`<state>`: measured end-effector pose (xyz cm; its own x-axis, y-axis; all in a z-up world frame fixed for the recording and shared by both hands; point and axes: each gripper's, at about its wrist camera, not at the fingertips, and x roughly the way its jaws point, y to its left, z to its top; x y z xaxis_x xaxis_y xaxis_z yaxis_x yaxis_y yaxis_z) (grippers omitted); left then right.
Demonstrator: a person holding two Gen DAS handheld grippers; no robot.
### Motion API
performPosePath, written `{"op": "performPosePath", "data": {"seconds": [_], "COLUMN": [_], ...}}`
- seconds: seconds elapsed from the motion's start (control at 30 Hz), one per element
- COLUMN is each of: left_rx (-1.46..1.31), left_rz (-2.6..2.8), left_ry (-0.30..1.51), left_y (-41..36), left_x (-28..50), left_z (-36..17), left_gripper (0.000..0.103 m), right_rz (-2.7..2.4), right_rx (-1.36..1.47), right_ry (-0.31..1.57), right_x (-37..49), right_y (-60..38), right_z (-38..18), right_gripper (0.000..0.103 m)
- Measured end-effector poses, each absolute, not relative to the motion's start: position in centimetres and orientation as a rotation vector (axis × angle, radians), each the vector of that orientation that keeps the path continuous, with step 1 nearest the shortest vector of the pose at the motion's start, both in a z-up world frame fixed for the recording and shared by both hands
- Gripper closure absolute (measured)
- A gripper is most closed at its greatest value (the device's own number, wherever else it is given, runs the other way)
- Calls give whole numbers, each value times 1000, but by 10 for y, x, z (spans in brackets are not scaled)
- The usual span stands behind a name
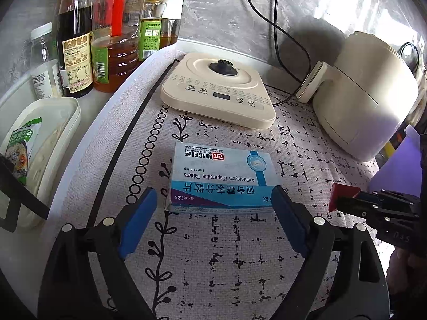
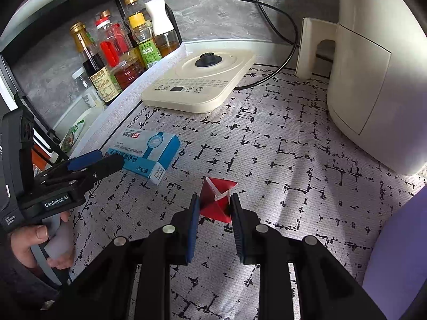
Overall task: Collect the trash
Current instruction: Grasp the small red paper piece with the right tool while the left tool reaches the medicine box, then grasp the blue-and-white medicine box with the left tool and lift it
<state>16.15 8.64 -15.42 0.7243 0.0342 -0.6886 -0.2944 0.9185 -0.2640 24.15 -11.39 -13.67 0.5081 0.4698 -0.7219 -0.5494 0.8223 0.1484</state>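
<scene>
The right gripper (image 2: 214, 208) is sitting low over the patterned mat (image 2: 280, 160), its blue pads pressing in on a crumpled red wrapper (image 2: 217, 200) from both sides, so the scrap is being pinched between them. Just to its left, the left gripper (image 1: 213, 200) is standing with its fingers spread wide, one on each side of the near end of a blue-and-white medicine box (image 1: 221, 178) (labelled as azithromycin tablets); the right finger seems to be brushing the box's corner, though I can't be sure it is touching. The box is lying flat on the mat, near its left border. Farther back, a cream kettle base (image 1: 218, 90) is resting on the mat with its black cord (image 1: 283, 34) running up the grey wall. A white appliance (image 1: 365, 96) is standing to the right of it. Off the mat on the left, a row of oil and sauce bottles (image 1: 117, 34) is crowding the corner.
</scene>
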Motion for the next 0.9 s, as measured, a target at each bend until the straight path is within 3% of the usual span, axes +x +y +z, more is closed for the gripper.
{"op": "performPosePath", "data": {"seconds": [0.3,0.47,0.53,0.6,0.63,0.8,0.9], "left_rx": [-381,-367,-348,-298,-271,-178,-139], "left_rz": [46,-18,-3,39,64,52,45], "left_ry": [764,813,807,795,789,784,818], "left_y": [67,52,50,49,49,51,51], "left_x": [165,170,171,172,173,188,204], "left_z": [-156,-160,-158,-153,-151,-146,-152], "left_gripper": [18,61,61,47,28,11,10], "right_rz": [572,557,549,539,535,522,517], "right_rx": [-70,-43,-34,-22,-18,1,5], "right_ry": [822,804,800,799,799,800,800], "right_x": [237,233,231,228,227,221,218], "right_y": [-136,-148,-152,-157,-159,-166,-167], "right_z": [-136,-132,-132,-132,-133,-134,-135], "right_gripper": [79,79,79,79,79,79,79]}}
